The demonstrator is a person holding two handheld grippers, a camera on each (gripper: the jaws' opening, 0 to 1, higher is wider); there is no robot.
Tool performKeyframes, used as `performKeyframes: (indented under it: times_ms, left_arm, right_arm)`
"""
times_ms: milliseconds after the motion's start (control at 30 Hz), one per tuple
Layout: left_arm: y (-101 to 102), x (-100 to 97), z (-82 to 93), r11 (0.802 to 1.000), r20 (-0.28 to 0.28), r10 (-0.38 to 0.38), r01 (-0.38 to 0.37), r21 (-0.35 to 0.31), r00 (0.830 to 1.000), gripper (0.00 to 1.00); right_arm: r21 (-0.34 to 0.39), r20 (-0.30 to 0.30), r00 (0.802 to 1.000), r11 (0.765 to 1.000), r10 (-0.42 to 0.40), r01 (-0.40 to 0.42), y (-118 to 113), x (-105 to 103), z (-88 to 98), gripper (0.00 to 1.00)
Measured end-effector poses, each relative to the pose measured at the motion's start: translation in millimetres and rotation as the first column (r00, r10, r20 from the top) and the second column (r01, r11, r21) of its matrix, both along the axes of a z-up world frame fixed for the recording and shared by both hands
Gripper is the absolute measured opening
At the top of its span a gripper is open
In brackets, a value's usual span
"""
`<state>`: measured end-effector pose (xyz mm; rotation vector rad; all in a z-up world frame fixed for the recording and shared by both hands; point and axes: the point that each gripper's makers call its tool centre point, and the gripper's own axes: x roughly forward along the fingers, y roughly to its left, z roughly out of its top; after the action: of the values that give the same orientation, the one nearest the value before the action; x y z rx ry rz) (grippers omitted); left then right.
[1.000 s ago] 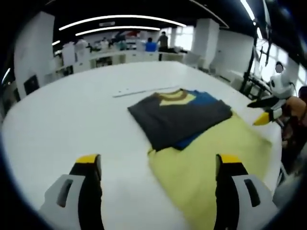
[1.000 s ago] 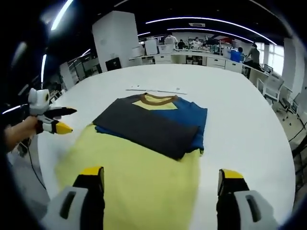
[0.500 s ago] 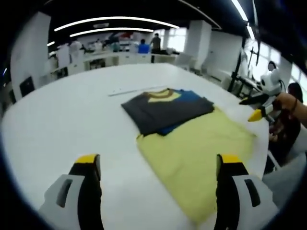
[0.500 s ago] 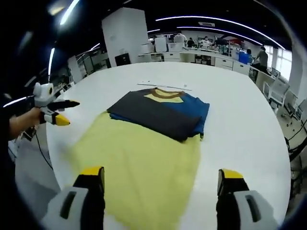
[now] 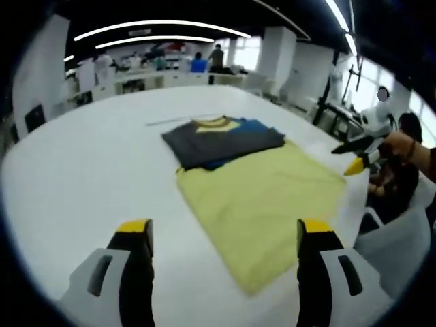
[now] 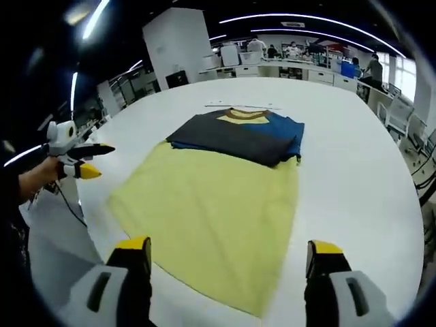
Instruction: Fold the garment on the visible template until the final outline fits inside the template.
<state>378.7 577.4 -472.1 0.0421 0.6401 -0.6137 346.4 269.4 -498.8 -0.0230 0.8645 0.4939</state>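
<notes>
A garment lies flat on the white table [image 5: 82, 170]. Its long yellow body [image 5: 262, 197] runs toward me, and dark grey and blue parts [image 5: 218, 139] are folded across the chest below a brown collar [image 5: 210, 122]. In the right gripper view the same yellow body [image 6: 211, 204] and the folded grey and blue top [image 6: 238, 136] show. My left gripper [image 5: 223, 238] stands open near the yellow hem, holding nothing. My right gripper [image 6: 228, 255] is open above the hem, also holding nothing. Each gripper shows in the other's view, held off the table's edge: the right gripper [image 5: 357, 160] and the left gripper [image 6: 78, 160].
A thin pale strip [image 5: 184, 120] lies on the table just beyond the collar, also seen as the strip [image 6: 238, 106]. A white chair [image 5: 402, 252] stands at the table's edge. Desks and several people fill the far background [image 6: 293, 54].
Both cameras have drawn back from the garment, so more of the yellow body and its hem shows. The garment itself lies as before. Both grippers stay open.
</notes>
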Motion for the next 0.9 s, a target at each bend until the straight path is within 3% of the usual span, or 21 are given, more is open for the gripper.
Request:
performKeyframes:
  times_ms: [200,267,400,500,900]
  left_arm:
    - [-3.1,-18.3,-11.6,1.000,-0.036,0.004,-0.003,0.012,0.999,0.74]
    - [1.3,-22.5,-18.1,0.999,-0.050,0.023,-0.021,0.046,0.998,0.65]
    - [1.0,-30.3,-25.8,0.998,-0.054,0.015,-0.012,0.065,0.998,0.60]
    - [1.9,-40.0,-34.8,0.995,-0.097,0.012,-0.003,0.096,0.995,0.54]
    - [4.8,-50.0,-55.1,0.994,-0.179,0.092,-0.080,0.074,0.980,0.30]
  right_arm:
    - [-0.024,-0.024,1.000,1.000,-0.015,0.014,-8.4,-11.3,-12.3,0.88]
    - [-0.020,-0.032,0.999,0.999,-0.026,0.025,-10.0,-14.4,-16.4,0.86]
    - [-0.017,-0.056,0.997,0.999,-0.052,0.051,-14.1,-19.6,-24.8,0.75]
    - [-0.017,-0.061,0.995,0.997,-0.073,0.072,-17.7,-22.2,-29.4,0.72]
    - [-0.072,-0.083,0.988,0.989,-0.133,0.127,-32.6,-32.5,-39.9,0.47]
